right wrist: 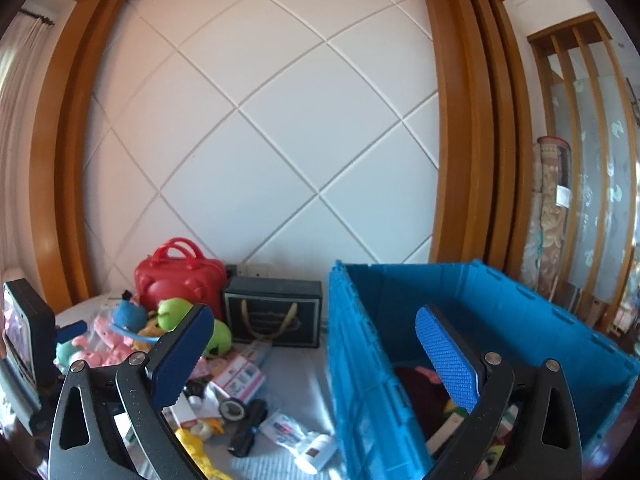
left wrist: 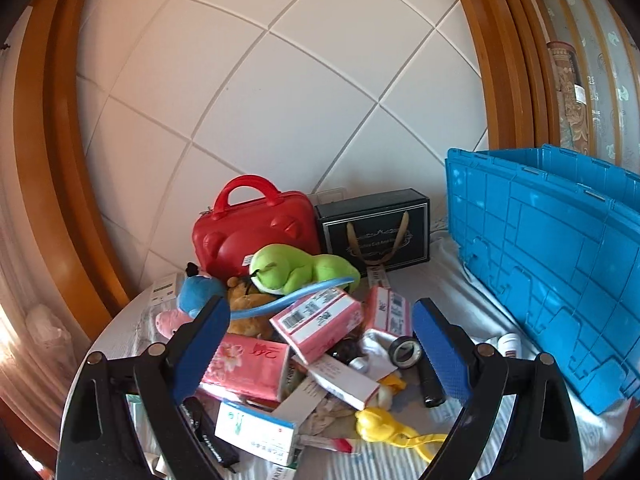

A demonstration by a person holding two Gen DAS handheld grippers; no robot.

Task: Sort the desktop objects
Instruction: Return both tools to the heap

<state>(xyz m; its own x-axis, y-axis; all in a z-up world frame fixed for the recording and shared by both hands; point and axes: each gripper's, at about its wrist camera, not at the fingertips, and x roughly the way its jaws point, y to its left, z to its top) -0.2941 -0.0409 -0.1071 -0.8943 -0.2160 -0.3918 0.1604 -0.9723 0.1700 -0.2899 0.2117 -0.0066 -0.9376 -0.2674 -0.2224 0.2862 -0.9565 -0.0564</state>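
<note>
My left gripper [left wrist: 320, 348] hangs open above a heap of small things on the table. Under and between its blue pads lie pink boxes [left wrist: 316, 322], a pink tissue pack [left wrist: 248, 364], a tape roll [left wrist: 406, 352], a black flashlight [left wrist: 430, 384] and a yellow toy [left wrist: 380, 424]. A green plush [left wrist: 296, 268] and a blue plush [left wrist: 198, 290] sit behind them. My right gripper [right wrist: 316, 354] is open and empty, straddling the left wall of the blue crate [right wrist: 360, 360]. Inside the crate a dark red item [right wrist: 420, 392] and boxes show.
A red hard case [left wrist: 256, 232] and a black gift bag [left wrist: 376, 232] stand against the tiled wall. The blue crate [left wrist: 552, 276] takes up the table's right side. The left gripper's body [right wrist: 24, 344] shows at the far left of the right wrist view. A white tube [right wrist: 304, 440] lies beside the crate.
</note>
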